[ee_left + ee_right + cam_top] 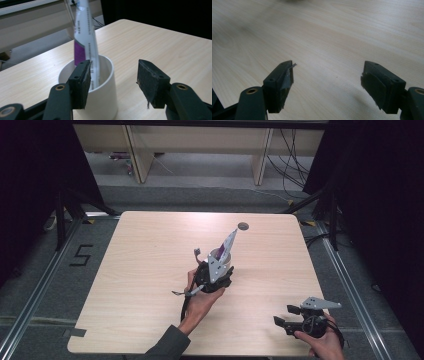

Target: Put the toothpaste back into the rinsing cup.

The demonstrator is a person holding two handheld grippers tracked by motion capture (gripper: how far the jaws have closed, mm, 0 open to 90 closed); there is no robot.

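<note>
Nearest the person, the right gripper sits low over the front right part of the table, held in the right hand, with its jaws spread wide and nothing between them — in the right gripper view bare wood grain lies under and ahead of the 2 black pads. Farther out, near the middle of the table, the left gripper is held by the left hand and its jaws are likewise parted, gripping nothing. Right in front of it stands a white cup, upright on the wood; in the left gripper view the cup sits just beyond the left-hand pad, which overlaps its rim, while the other pad stands apart from it, off to the cup's side. Whether that near pad touches the cup I cannot tell. Inside the cup a white tube with a purple band stands on end — it leans slightly and rises well above the rim, its lower end hidden inside the cup. Beyond the cup, toward the far edge, a small grey round mark lies on the tabletop.
</note>
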